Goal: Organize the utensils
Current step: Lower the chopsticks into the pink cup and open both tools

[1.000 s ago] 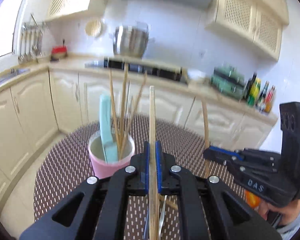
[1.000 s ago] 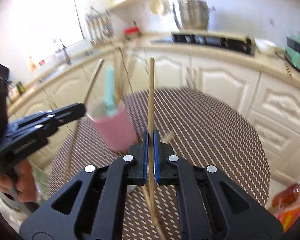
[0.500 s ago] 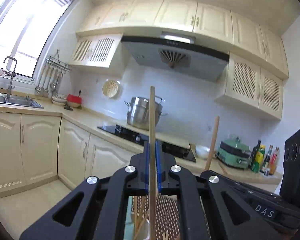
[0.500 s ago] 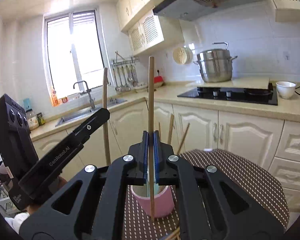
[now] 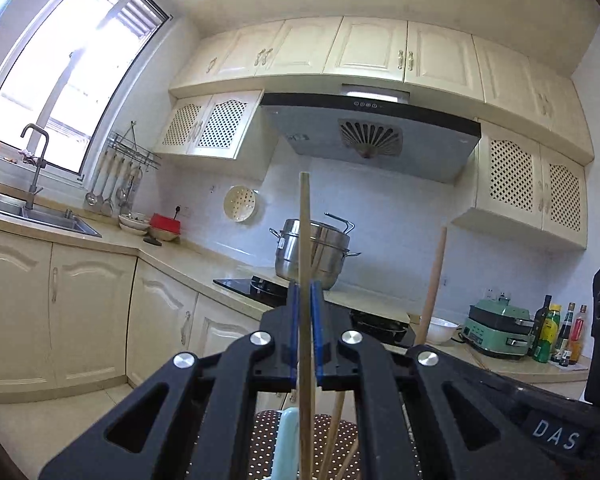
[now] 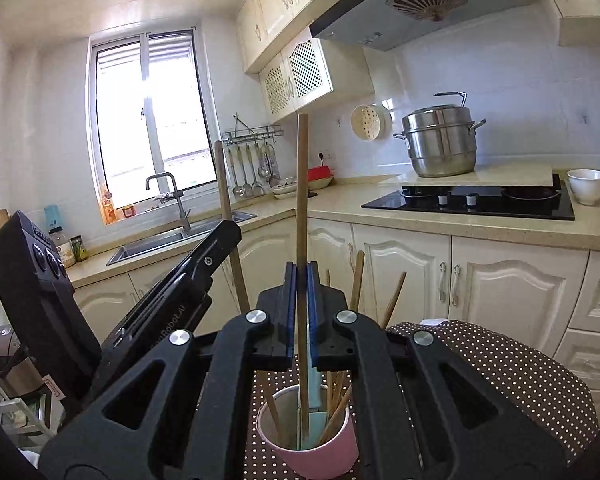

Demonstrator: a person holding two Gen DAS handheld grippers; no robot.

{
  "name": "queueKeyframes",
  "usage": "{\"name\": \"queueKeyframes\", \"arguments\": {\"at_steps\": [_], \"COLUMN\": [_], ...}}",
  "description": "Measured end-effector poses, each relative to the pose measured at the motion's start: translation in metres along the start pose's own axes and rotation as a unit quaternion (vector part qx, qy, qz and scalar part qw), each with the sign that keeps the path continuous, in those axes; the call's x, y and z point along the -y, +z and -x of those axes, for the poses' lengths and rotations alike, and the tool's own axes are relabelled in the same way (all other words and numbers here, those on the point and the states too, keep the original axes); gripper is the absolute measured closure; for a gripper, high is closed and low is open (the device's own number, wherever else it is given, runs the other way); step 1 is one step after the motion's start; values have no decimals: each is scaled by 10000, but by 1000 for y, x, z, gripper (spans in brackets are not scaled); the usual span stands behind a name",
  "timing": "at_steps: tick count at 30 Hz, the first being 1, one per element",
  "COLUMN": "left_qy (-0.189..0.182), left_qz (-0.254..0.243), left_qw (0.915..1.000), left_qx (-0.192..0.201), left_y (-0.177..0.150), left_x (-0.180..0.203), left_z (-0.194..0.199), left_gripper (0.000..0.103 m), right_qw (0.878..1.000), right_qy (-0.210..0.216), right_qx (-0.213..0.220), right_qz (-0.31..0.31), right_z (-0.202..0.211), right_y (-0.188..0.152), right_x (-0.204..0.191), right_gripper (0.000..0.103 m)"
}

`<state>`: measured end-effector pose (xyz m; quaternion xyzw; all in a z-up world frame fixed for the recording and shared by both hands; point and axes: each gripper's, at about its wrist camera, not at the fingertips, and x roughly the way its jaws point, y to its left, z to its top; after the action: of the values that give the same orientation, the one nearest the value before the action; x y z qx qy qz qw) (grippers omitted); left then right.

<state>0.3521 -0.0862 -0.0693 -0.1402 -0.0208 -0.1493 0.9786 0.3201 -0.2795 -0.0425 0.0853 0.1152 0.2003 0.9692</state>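
Note:
My left gripper (image 5: 305, 320) is shut on a wooden chopstick (image 5: 304, 236) that stands upright between its blue pads. In the right wrist view my right gripper (image 6: 302, 304) is shut on a second chopstick (image 6: 302, 200), also upright. Its lower end hangs inside the mouth of the pink cup (image 6: 320, 456). The cup holds several chopsticks and a teal spatula (image 6: 315, 400). The left gripper (image 6: 230, 232) shows at the left of that view, close beside the right one. The right gripper (image 5: 418, 346) and its chopstick (image 5: 434, 280) show at the right of the left wrist view.
The cup stands on a round table with a brown dotted cloth (image 6: 500, 368). Behind it runs a kitchen counter with a sink (image 6: 172, 236), a black hob (image 6: 472, 200), a steel pot (image 6: 440, 144) and a white bowl (image 6: 586, 184). Bottles (image 5: 556, 332) stand at the far right.
Both grippers rose and tipped from looking down at the table to about level, each still holding its chopstick. The pink cup now sits below the right gripper, with that chopstick's tip in it.

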Motion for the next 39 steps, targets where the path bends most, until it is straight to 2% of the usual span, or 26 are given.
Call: {"name": "queueKeyframes", "arguments": {"at_steps": [5, 15, 16, 18, 21, 28, 39], "left_qy": [-40, -76, -77, 57, 185, 911, 1078], "left_qz": [-73, -147, -154, -195, -253, -748, -1053], "left_qw": [9998, 9966, 9962, 9957, 9955, 9859, 9784], "left_qx": [-167, -809, -852, -905, -897, -1190, -1419], "left_y": [-12, -26, -26, -25, -22, -22, -21], "left_x": [-2, -11, -12, -13, -15, -13, -6], "left_z": [5, 23, 24, 29, 39, 50, 64], "left_gripper": [97, 95, 92, 62, 53, 47, 45], "right_qw": [9999, 9993, 9992, 9991, 9989, 9986, 9968], "right_qy": [-51, -230, -229, -250, -270, -302, -417], "right_qx": [-153, -302, -319, -343, -375, -439, -683], "right_qz": [-9, 33, 24, 32, 10, -2, 19], "right_z": [-4, 3, 4, 5, 6, 8, 2], "right_y": [-14, -31, -32, -34, -36, -39, -54], "right_x": [1, -3, -4, -5, -6, -9, -12], "right_gripper": [97, 97, 97, 97, 97, 97, 97]}}
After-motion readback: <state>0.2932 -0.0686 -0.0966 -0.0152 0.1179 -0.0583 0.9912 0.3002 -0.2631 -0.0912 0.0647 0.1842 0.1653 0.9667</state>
